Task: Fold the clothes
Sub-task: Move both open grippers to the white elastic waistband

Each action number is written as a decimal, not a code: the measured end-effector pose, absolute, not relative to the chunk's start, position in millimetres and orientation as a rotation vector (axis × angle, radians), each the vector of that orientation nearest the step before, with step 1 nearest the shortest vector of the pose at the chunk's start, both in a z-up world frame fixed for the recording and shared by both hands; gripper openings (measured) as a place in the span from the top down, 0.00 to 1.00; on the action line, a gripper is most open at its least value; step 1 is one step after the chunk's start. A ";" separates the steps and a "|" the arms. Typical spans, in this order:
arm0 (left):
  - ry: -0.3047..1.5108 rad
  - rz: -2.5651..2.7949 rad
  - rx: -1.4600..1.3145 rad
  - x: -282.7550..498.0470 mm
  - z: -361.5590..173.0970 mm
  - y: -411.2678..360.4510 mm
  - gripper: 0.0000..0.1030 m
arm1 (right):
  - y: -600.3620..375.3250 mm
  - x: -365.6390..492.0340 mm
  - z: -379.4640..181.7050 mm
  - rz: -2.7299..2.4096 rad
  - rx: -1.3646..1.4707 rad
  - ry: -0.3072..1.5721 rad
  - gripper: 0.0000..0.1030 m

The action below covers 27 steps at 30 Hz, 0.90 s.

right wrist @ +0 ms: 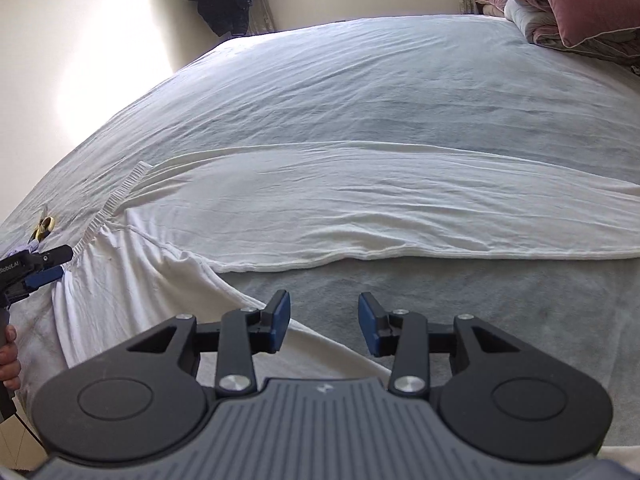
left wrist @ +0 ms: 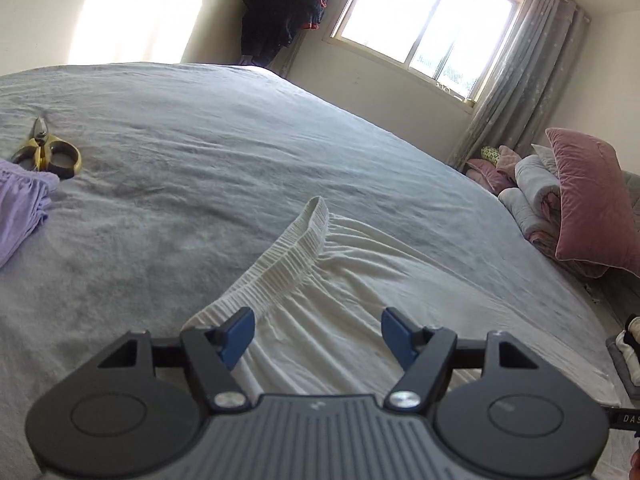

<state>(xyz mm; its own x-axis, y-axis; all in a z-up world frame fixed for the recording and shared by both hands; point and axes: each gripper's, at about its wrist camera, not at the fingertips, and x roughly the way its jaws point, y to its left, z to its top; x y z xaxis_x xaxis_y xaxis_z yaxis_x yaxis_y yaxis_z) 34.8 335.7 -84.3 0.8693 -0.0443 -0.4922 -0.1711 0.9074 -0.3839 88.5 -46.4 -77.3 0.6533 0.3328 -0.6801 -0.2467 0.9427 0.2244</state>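
Bed: grey sheet filled most of both views, creased but flat; I saw a window and grey curtain behind it.
Trousers: white trousers lay spread on the sheet, elastic waistband toward my left gripper, one leg stretched off to the right in the right wrist view.
Left gripper: left gripper hovered over the waistband end, jaws spread wide, pads clear of the cloth as far as I could see.
Right gripper: right gripper sat above bare sheet just beside the near leg's edge, jaws partly apart, nothing between them.
Obstacles: scissors with yellow handles lay on the sheet, well apart from the trousers, touching a lilac garment at the left edge.
Far side: pink pillow and rolled bedding were stacked past the right side of the bed.
Corner: dark clothing hung beside the window.
Hand: I saw a hand at the left edge of the right wrist view, holding the left gripper's handle.
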 end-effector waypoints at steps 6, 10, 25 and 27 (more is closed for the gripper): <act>0.506 0.041 -0.444 48.9 -74.6 319.3 0.31 | -19.3 104.8 -69.9 0.359 0.087 0.782 0.54; 0.579 0.052 -0.444 64.3 -79.3 308.2 0.31 | -5.2 118.6 -66.1 0.370 0.056 0.781 0.52; 0.657 0.066 -0.532 93.9 -94.7 302.8 0.40 | 46.1 192.2 -69.7 0.468 -0.059 0.779 0.41; 0.643 0.072 -0.535 93.8 -94.5 304.3 0.42 | 52.7 198.6 -70.8 0.495 -0.069 0.772 0.40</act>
